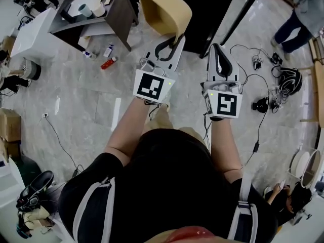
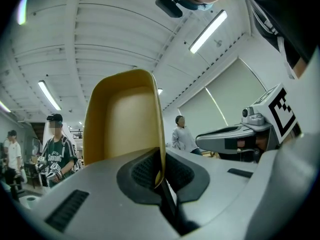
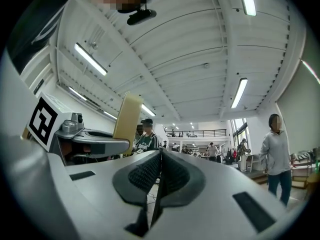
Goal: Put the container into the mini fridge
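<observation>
A tan, open-topped plastic container [image 1: 164, 11] hangs in the air in front of me, tilted on its side. My left gripper [image 1: 174, 39] is shut on its rim. In the left gripper view the container [image 2: 120, 119] rises above the jaws, with its thin wall pinched between the pads of my left gripper [image 2: 161, 176]. My right gripper [image 1: 217, 47] is level beside it, to the right, shut with nothing in it. In the right gripper view the right gripper [image 3: 159, 156] has its pads pressed together, and the container [image 3: 127, 116] shows edge-on at the left.
A tall black box [image 1: 215, 6] stands just beyond the grippers. At the upper left is a dark table [image 1: 119, 14] with cups; a red bottle [image 1: 108, 63] lies on the floor near it. Cables and devices [image 1: 263, 85] litter the floor at right. A person [image 1: 298, 14] stands far right.
</observation>
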Available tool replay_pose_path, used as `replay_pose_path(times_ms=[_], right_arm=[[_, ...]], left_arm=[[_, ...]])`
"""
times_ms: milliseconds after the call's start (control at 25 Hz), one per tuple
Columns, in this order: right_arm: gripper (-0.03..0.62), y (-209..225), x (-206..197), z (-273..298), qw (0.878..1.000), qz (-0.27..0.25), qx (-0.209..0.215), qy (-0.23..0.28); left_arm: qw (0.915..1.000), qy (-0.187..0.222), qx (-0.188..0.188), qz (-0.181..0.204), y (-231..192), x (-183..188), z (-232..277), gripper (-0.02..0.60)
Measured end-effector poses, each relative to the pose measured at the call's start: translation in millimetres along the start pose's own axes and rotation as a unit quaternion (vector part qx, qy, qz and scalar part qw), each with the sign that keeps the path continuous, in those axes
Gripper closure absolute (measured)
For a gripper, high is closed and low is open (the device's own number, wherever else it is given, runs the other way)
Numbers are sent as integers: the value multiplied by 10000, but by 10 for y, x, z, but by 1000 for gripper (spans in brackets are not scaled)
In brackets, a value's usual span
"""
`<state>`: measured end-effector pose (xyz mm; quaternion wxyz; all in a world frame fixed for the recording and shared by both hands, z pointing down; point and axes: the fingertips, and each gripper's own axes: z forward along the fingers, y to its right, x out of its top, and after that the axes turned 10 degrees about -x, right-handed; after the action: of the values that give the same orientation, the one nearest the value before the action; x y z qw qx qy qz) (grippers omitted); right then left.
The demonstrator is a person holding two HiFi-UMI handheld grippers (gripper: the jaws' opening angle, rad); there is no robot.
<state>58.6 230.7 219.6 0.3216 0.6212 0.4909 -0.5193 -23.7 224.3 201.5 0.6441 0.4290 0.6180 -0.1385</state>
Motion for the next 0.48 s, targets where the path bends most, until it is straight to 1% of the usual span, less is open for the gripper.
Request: replay_pose_path(times_ms=[200, 480], right_arm=[[557, 4, -186, 724, 9999, -10, -114, -115], [557, -188, -531, 1626, 9990, -159, -193, -364]], left_arm=[[9997, -113, -152, -126, -572, -378, 369, 557], [9980, -271, -482, -307, -1297, -979, 665, 557]])
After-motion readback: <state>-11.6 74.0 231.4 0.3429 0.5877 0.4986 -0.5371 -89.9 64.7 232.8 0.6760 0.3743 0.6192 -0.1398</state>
